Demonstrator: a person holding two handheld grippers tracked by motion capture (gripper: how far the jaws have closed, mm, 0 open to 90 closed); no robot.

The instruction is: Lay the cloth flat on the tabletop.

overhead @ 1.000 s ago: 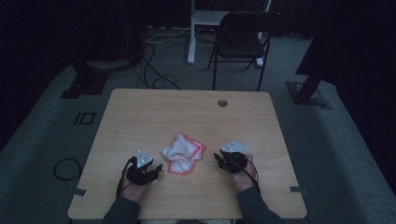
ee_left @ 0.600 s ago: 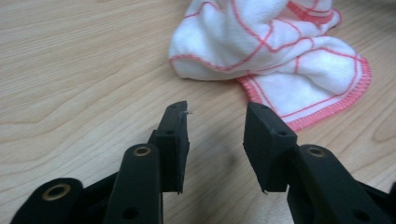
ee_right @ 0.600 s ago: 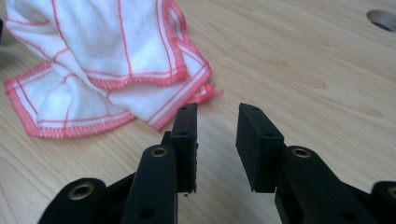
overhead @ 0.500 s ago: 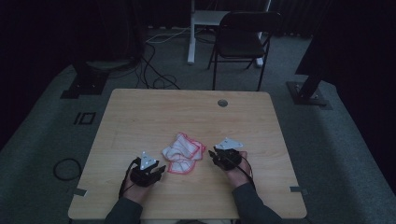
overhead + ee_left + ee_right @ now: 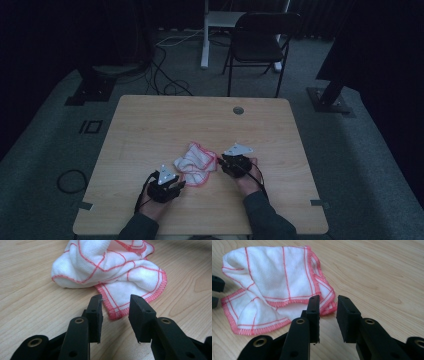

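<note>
Cloth, one crumpled white piece edged in red, lies near the front middle of the tabletop; both claws have closed in on it from either side since a second ago; left claw gapes at a hemmed corner, right claw gapes at another edge; I judge two corner grabs imminent; two claws, one cloth.

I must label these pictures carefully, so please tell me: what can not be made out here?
- White cloth with red stitched edges: top cut off by the left gripper view's edge.
- Same cloth's underside: hidden by its own folds, right gripper view.
- Left gripper, right gripper: fingers too small and dark in the high view.
</note>
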